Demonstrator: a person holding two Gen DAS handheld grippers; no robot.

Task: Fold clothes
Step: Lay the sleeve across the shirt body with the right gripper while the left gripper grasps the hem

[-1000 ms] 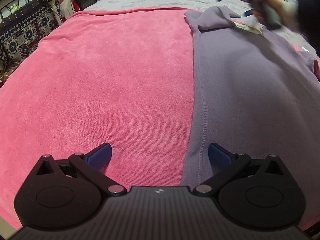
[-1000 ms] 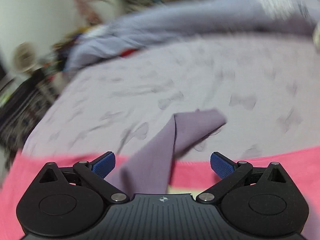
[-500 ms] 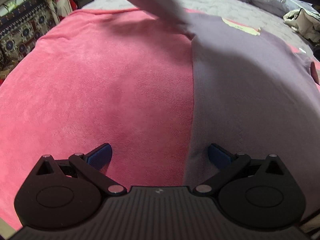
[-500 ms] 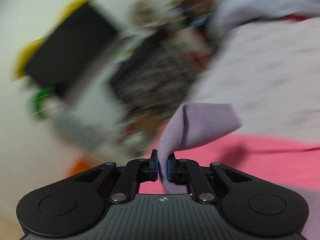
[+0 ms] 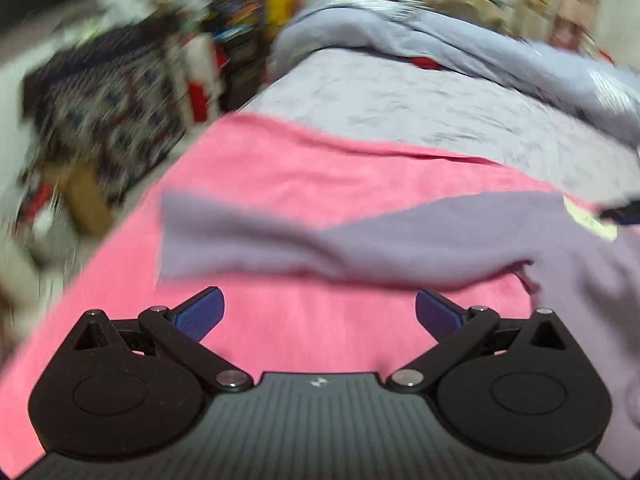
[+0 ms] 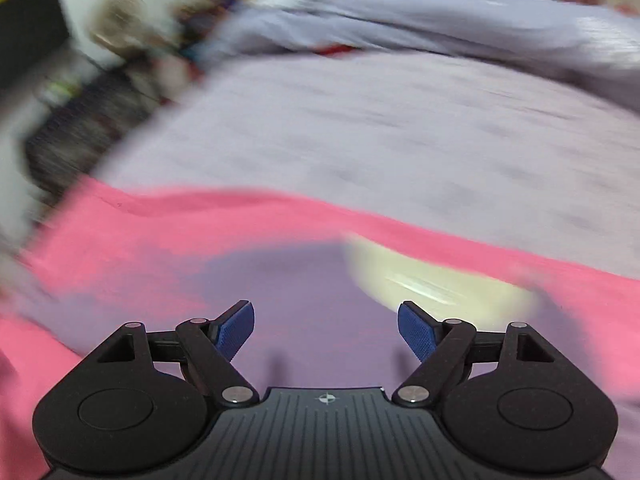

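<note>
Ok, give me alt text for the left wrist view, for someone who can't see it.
A purple shirt sleeve lies stretched out flat across a pink blanket, just ahead of the open left gripper, which holds nothing. The rest of the shirt lies to the right, with a pale bedsheet and blurred room clutter beyond.

Bed (image 5: 420,96) with pale lilac sheet; a pink blanket (image 5: 320,176) is spread over its near part, and a purple garment (image 5: 400,236) lies flat on the blanket.
</note>
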